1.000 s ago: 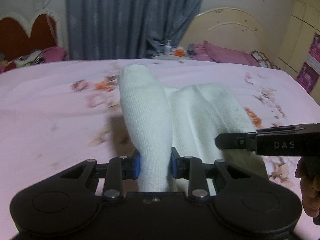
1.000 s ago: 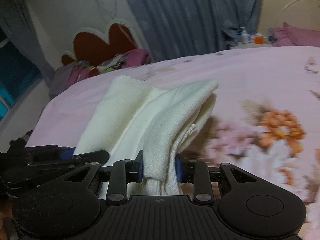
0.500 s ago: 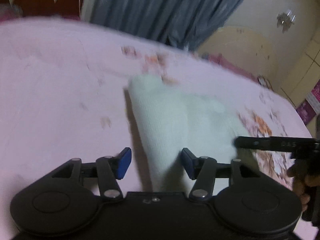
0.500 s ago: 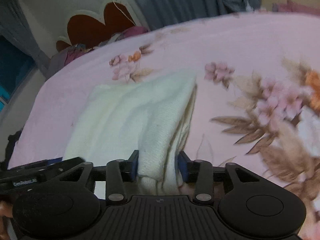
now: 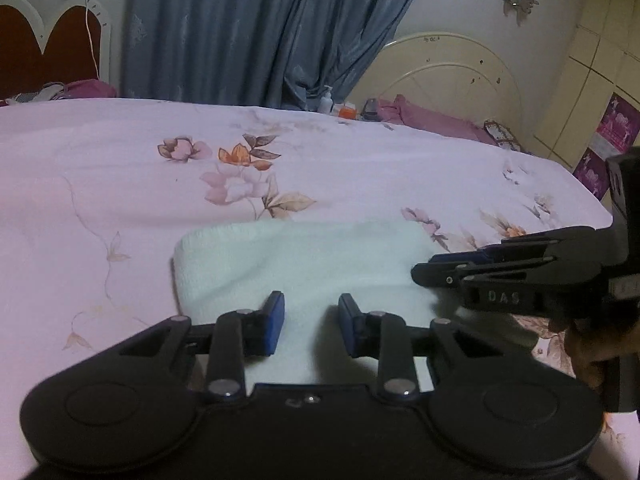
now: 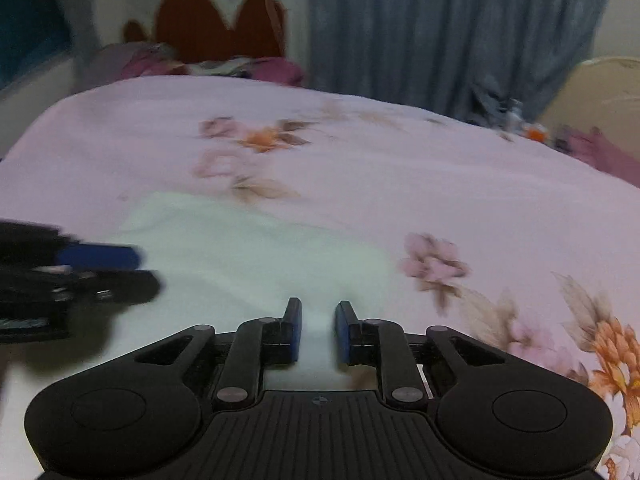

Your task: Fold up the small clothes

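Observation:
A white knit garment (image 5: 304,264) lies folded flat on the pink floral bedsheet (image 5: 100,184). My left gripper (image 5: 311,326) is open and empty, its blue pads over the garment's near edge. My right gripper (image 6: 318,330) is also open and empty above the same garment (image 6: 248,248), at its near right part. The right gripper shows side-on in the left wrist view (image 5: 500,272) at the garment's right edge. The left gripper shows blurred in the right wrist view (image 6: 100,268) at the left.
A grey-blue curtain (image 5: 260,32) hangs behind the bed. A red heart-shaped headboard (image 5: 48,52) stands at the far left and a cream headboard (image 5: 448,76) with a pink pillow (image 5: 432,120) at the far right. Bottles (image 5: 326,100) stand between them.
Both grippers held up the garment a second ago. The left let go first, then the right. The garment now lies flat and both grippers have drawn back.

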The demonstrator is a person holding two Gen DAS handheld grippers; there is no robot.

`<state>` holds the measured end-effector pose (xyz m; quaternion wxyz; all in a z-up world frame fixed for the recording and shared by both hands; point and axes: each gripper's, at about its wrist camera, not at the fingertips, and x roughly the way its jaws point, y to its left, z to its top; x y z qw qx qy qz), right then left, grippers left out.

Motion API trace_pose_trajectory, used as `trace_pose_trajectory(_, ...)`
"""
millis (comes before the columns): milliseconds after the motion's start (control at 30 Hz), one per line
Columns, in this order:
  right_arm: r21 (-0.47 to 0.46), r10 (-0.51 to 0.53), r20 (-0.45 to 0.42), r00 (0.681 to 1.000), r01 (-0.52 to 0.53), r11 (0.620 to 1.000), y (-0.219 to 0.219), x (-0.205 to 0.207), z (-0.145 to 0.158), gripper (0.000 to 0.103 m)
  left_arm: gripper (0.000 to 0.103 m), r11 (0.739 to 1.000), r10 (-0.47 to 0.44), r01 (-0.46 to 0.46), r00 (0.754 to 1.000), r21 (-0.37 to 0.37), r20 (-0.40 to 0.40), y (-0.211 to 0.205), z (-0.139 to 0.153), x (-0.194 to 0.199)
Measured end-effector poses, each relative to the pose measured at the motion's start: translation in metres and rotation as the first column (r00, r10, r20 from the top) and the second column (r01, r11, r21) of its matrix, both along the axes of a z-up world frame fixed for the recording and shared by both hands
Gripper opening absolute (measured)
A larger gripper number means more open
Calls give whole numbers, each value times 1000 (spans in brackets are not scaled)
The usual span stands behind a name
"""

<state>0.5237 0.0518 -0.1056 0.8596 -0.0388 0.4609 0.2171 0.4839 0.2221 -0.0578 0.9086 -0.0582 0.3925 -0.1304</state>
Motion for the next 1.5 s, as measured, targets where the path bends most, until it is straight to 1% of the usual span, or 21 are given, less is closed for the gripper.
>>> trace_pose_trajectory(100, 1, 10, 18, 1000, -10, 1000, -4, -6, 12, 18, 28, 1000, -16, 17, 999, -14, 40, 1, 15, -21)
trace_pose_trajectory(133, 26, 23, 33, 999, -23, 999, -6, -14, 20, 18, 28, 1000, -20, 21, 998, -16, 54, 2, 18, -30)
trace_pose_trajectory(267, 84, 138, 55, 989, -142, 986, -3, -54, 40, 18, 28, 1000, -26, 26, 998, 5, 52, -7, 19, -54)
trace_pose_trajectory(300, 78, 166, 55, 985, -170, 982, 3, -60, 38, 18, 28, 1000, -21, 21, 999, 15, 39, -10, 15, -54)
trace_pose_trajectory(367, -14, 198, 67, 978, -198, 980, 12, -69, 27, 18, 25, 1000, -9, 9, 1000, 29, 6, -17, 5, -55)
trace_pose_trajectory(400, -54, 181, 69, 981, -178, 983, 13, -68, 19, 18, 25, 999, 0, -1, 1000, 35, 11, -20, 1, -58)
trace_pose_trajectory(500, -79, 117, 75, 990, -111, 991, 7, -61, 13, 18, 25, 998, 31, -32, 999, 52, 20, -26, 4, -65)
trace_pose_trajectory(600, -54, 90, 66, 994, -86, 995, 5, -66, 20, 18, 24, 997, 66, -67, 998, 47, 23, -29, 11, -77)
trace_pose_trajectory(633, -36, 91, 78, 993, -88, 995, 3, -71, 26, 18, 21, 996, 77, -78, 997, 48, 26, -30, 14, -83)
trace_pose_trajectory(733, 20, 108, 78, 991, -110, 994, -6, -95, 41, 18, 21, 994, 97, -98, 995, 48, 37, -33, 20, -104)
trace_pose_trajectory(800, 57, 151, 46, 987, -154, 987, -10, -117, 43, 18, 21, 992, 110, -112, 993, 50, 36, -37, 20, -121)
trace_pose_trajectory(867, 9, 168, 32, 985, -168, 986, -9, -130, 34, 18, 22, 990, 122, -122, 992, 67, 9, -40, 12, -131)
trace_pose_trajectory(900, -44, 151, 15, 988, -150, 988, -10, -132, 25, 18, 22, 989, 133, -132, 991, 73, -12, -40, 7, -134)
trace_pose_trajectory(933, -65, 123, -3, 992, -123, 990, -14, -132, 18, 18, 21, 986, 148, -146, 988, 78, -30, -38, 1, -137)
trace_pose_trajectory(1000, -22, 81, -31, 996, -82, 996, -27, -133, 10, 18, 21, 983, 171, -167, 984, 77, -45, -35, -7, -144)
trace_pose_trajectory(1067, -5, 76, -43, 996, -76, 997, -32, -134, 14, 18, 21, 981, 182, -178, 982, 81, -43, -35, -4, -151)
trace_pose_trajectory(1167, 29, 72, -31, 997, -71, 997, -42, -145, 27, 18, 19, 980, 185, -183, 982, 84, -22, -44, 9, -163)
trace_pose_trajectory(1333, 94, 52, 6, 999, -52, 994, -63, -182, 55, 18, 19, 979, 185, -186, 982, 85, 25, -65, 28, -199)
trace_pose_trajectory(1400, 115, 44, 14, 999, -45, 992, -72, -201, 68, 18, 22, 978, 184, -187, 982, 88, 41, -74, 36, -215)
trace_pose_trajectory(1433, 121, 39, 22, 999, -41, 992, -75, -210, 74, 18, 27, 978, 184, -188, 982, 91, 51, -78, 40, -224)
trace_pose_trajectory(1500, 131, 28, 31, 999, -32, 991, -84, -230, 84, 19, 51, 973, 196, -203, 978, 107, 75, -87, 47, -243)
